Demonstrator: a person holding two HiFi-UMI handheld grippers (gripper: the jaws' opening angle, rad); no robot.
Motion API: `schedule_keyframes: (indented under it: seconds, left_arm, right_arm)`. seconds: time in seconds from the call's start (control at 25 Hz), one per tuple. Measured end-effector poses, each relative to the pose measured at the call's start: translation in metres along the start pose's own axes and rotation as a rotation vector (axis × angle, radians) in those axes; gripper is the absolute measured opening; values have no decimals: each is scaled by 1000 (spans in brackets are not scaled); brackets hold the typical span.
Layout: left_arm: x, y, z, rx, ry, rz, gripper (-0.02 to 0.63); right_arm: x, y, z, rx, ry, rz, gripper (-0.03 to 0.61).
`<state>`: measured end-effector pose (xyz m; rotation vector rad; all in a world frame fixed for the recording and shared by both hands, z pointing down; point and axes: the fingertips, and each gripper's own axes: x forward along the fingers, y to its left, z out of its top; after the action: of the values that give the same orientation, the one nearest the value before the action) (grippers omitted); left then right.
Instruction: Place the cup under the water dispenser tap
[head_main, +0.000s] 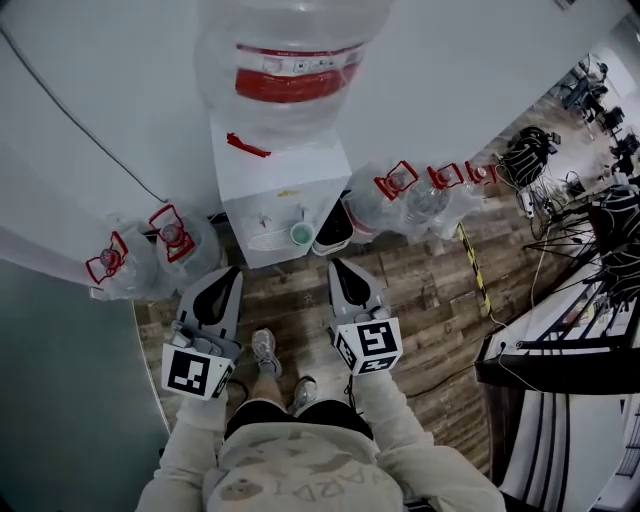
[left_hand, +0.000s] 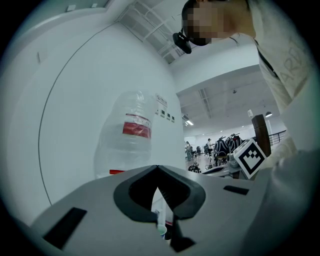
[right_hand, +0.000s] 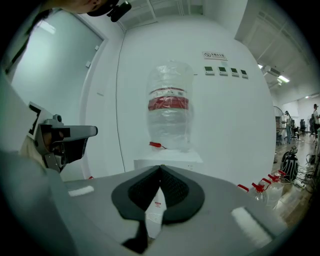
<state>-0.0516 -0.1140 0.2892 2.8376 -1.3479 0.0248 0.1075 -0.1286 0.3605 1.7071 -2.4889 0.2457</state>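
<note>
A small pale green cup (head_main: 301, 235) stands in the recess of the white water dispenser (head_main: 280, 190), below its taps; a big clear bottle (head_main: 290, 60) with a red label tops the dispenser. In the head view my left gripper (head_main: 230, 272) and right gripper (head_main: 336, 264) hang side by side in front of the dispenser, apart from the cup. Both are shut with nothing between the jaws. The left gripper view shows the cup (left_hand: 161, 229) low down through the gap behind the closed tips of the left gripper (left_hand: 157, 167). The right gripper (right_hand: 160, 166) points at the dispenser (right_hand: 167, 162).
Spare water bottles with red handles stand on the wooden floor left (head_main: 170, 240) and right (head_main: 400, 190) of the dispenser. A dark bin (head_main: 333, 232) sits beside it. A yellow-black floor strip (head_main: 475, 270), cables and desks (head_main: 560, 330) lie to the right. A white wall is behind.
</note>
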Motion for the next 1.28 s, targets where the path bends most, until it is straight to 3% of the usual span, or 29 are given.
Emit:
schedule_keyframes:
  seconds: [0.8,1.28]
  left_arm:
    - [-35,-41,64,35,-85,14,5]
    - [-57,-67,87,66,-128,31,5]
  right_arm:
    - [-80,12,73,-78,-133,-4,9]
    - [-119,27,96,-104,-204,17,9]
